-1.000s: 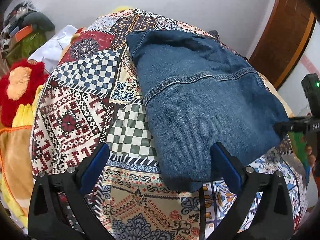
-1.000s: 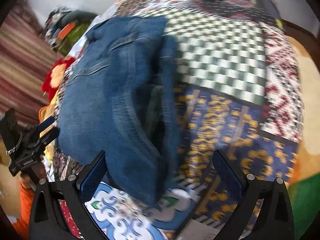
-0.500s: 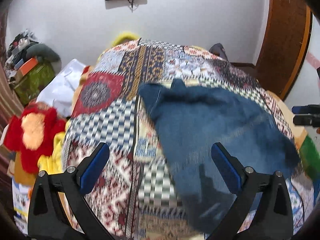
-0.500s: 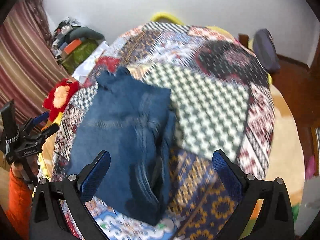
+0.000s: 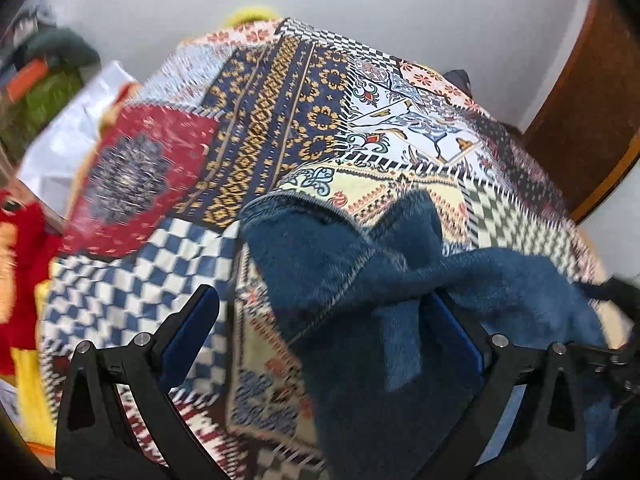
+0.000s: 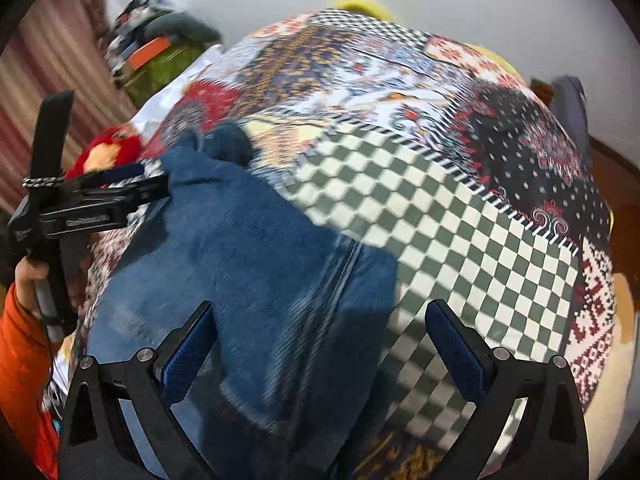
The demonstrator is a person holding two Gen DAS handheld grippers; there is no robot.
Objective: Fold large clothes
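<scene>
Bedroom, white wall [image 5: 360, 0] behind, brown wooden door [image 5: 592, 100] to the right, striped curtain [image 6: 52, 60] to the left with a clutter pile [image 6: 160, 40] beside it. Bed covered wall to edge by a patchwork bedspread [image 5: 260, 120]: checker panels, red medallion, blue-and-gold bands. Surface soft and slightly domed in both fisheye views. Red plush toy [image 6: 112, 148] off the left edge of the bed.

Jeans [image 5: 360, 272] on the near half of the bedspread, partly bundled. Far end rumpled into a raised hump, near end running down out of both views. Both frames motion-blurred, so layer count unclear.

Left gripper [image 5: 322, 300]: tongs spread wide, denim bulging up between them and draped in front of the right-hand finger; no pinch visible. Right gripper [image 6: 320, 308]: tongs equally wide, denim passing by the left-hand finger, green-checked bedspread under the other. Nothing clamped on either side.

Judged risks:
- Rumpled far end likely to set a crooked crease if folded over as it lies; flattening needed first.
- Heavy denim apt to slide out of a shallow one-layer pinch.
- Low closing of the tongs liable to catch bedspread along with denim and drag it.
- Cloth hooked over a left finger able to pull the bundle apart on withdrawal.
</scene>
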